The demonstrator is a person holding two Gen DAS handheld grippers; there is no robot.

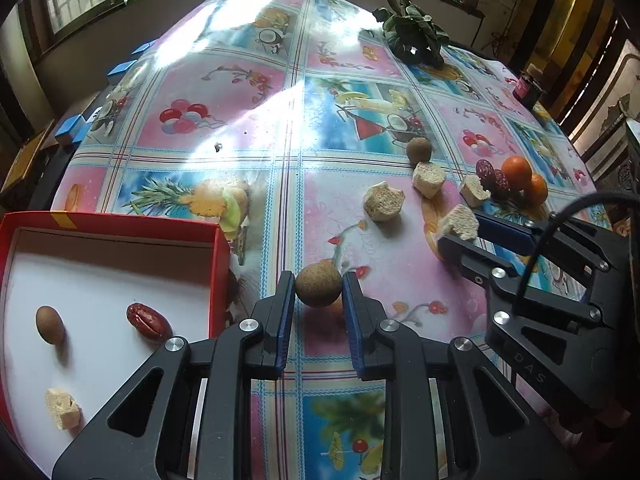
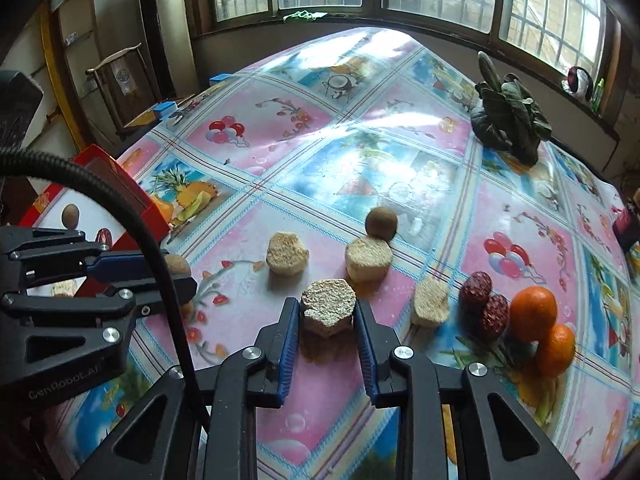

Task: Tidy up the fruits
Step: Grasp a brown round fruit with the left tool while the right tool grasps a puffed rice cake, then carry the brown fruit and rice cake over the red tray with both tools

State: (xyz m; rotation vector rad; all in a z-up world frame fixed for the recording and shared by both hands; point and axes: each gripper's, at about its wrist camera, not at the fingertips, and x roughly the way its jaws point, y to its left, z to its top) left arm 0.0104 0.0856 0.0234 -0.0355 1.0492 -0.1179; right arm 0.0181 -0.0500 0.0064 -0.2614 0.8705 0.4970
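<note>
— What's the left hand-held gripper (image 1: 319, 290) got?

— A round brown fruit (image 1: 319, 289), pinched between its blue pads, just above the counter (image 1: 256, 128) with the flowery oilcloth. Right beside it sits the red box (image 1: 218, 276), white inside.

— Anything in the box?

— Three things: an oval brown fruit (image 1: 50, 325), a red date (image 1: 149, 323) and a pale crumbly chunk (image 1: 63, 408), all lying apart from one another.

— And the right hand-held gripper (image 2: 327, 316)?

— Its pads press on both sides of a beige, many-sided crumbly piece (image 2: 328, 307), which casts a shadow on the cloth below it. I can't tell if it's touching the cloth.

— What's left out on the counter?

— Near that piece, three more beige pieces: one to its left (image 2: 287, 254), one behind (image 2: 368, 259), one to the right (image 2: 430, 302). Another round brown fruit (image 2: 381, 223) touches the back of the piece behind. Further right, two dark red dates (image 2: 484, 306) lean together, and just beside them two oranges (image 2: 542, 326) touch each other.

— Anything else?

— A bunch of dark leafy greens (image 2: 510, 120) lies near the far edge by the window, well apart from the rest.
</note>
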